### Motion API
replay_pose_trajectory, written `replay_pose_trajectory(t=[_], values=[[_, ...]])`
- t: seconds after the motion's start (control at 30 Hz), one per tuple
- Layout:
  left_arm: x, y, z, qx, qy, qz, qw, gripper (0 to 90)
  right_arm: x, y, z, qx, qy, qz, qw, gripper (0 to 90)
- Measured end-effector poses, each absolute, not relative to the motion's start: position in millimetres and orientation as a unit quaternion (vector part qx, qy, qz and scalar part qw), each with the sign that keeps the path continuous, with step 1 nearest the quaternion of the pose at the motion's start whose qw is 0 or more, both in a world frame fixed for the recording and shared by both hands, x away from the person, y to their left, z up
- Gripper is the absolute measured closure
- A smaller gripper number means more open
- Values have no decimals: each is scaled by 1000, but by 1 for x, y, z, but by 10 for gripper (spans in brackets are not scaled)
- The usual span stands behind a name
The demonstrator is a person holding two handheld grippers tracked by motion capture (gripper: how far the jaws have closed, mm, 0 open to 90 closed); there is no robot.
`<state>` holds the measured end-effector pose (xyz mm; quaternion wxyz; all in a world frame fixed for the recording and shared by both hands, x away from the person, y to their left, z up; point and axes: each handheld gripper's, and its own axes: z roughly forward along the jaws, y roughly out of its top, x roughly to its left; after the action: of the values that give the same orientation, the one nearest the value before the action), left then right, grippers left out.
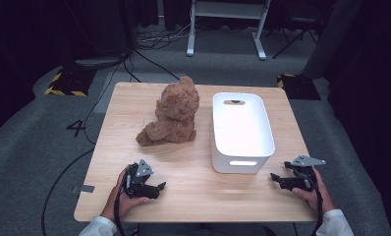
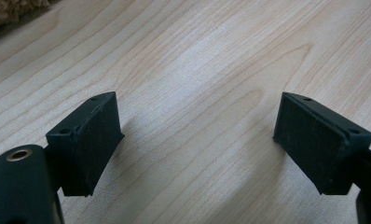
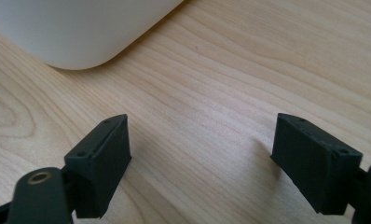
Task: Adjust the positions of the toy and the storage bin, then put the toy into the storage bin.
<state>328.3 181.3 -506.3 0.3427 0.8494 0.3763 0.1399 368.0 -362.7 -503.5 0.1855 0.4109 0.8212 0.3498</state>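
A brown teddy bear (image 1: 173, 114) sits on the wooden table (image 1: 134, 98), left of a white plastic bin (image 1: 240, 132) with handle slots. My left gripper (image 1: 160, 187) rests low near the table's front left, held by a hand; its jaws stand wide apart over bare wood (image 2: 197, 135), and a bit of brown fur (image 2: 13, 11) shows at the top left corner. My right gripper (image 1: 274, 178) lies near the front right edge, right of the bin. Its jaws are open with nothing between them (image 3: 200, 149), and the bin's rounded corner (image 3: 81, 32) is just ahead.
The table stands on grey carpet with cables (image 1: 134, 59) trailing behind it. A white desk frame (image 1: 225, 29) is at the back. Black and yellow floor markers (image 1: 66, 81) sit at both rear sides. Bare wood lies between the two grippers.
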Motion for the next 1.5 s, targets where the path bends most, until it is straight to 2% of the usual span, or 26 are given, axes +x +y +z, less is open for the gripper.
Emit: replay_pose_trajectory(t=[0.63,0.9,1.5], values=[[334,182,-503,854,376,137,333,169,369,-363,-506,412,817,358,188,166],[334,185,-489,838,372,137,375,159,368,-363,-506,411,817,358,189,166],[344,188,-474,825,369,161,396,159,368,-364,-506,410,817,358,188,166]])
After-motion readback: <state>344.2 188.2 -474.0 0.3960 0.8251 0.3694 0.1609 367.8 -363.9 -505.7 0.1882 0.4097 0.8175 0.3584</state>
